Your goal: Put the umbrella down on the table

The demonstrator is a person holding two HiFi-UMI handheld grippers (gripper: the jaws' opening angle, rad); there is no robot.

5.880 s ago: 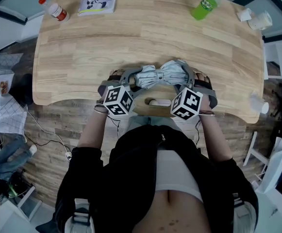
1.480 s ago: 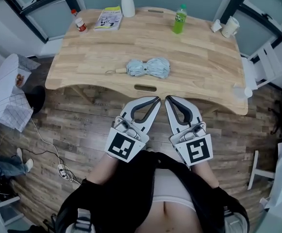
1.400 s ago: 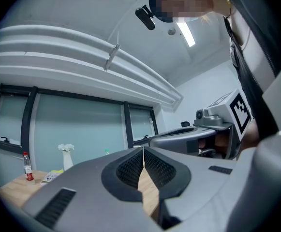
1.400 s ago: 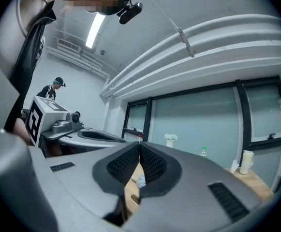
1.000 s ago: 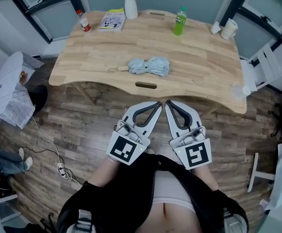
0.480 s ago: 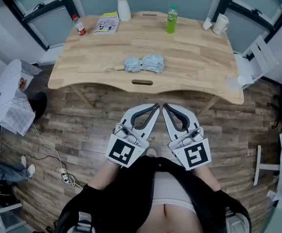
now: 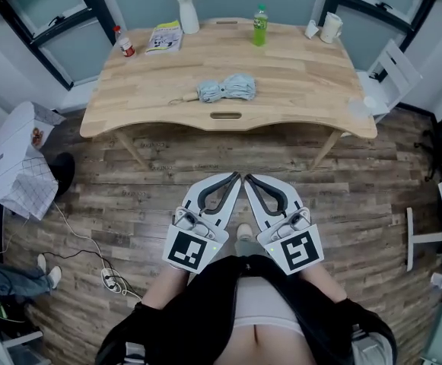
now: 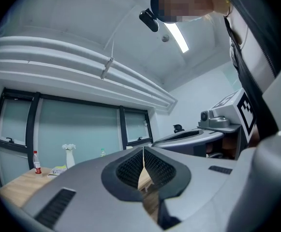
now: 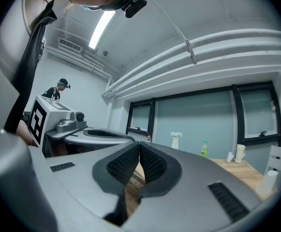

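Note:
A folded pale blue umbrella (image 7: 227, 88) lies on the wooden table (image 7: 297, 74), near its front edge, with its handle pointing left. Both grippers are well back from the table, over the plank floor in front of the person. In the head view my left gripper (image 7: 235, 176) and right gripper (image 7: 246, 179) sit side by side, tips almost touching, both shut and empty. The left gripper view shows its jaws (image 8: 143, 151) pressed together with nothing between them. So does the right gripper view (image 9: 139, 146). The umbrella is hidden behind the jaws in both gripper views.
At the table's far edge stand a white vase (image 7: 186, 15), a green bottle (image 7: 259, 26), a booklet (image 7: 165, 36), a small red-capped bottle (image 7: 123, 42) and a cup (image 7: 331, 26). A white chair (image 7: 384, 67) is at the right, a bin (image 7: 15, 158) and cables at the left.
The person has stepped back from the table with both shut grippers. The table and umbrella now look smaller and farther away. The umbrella has not moved on the table.

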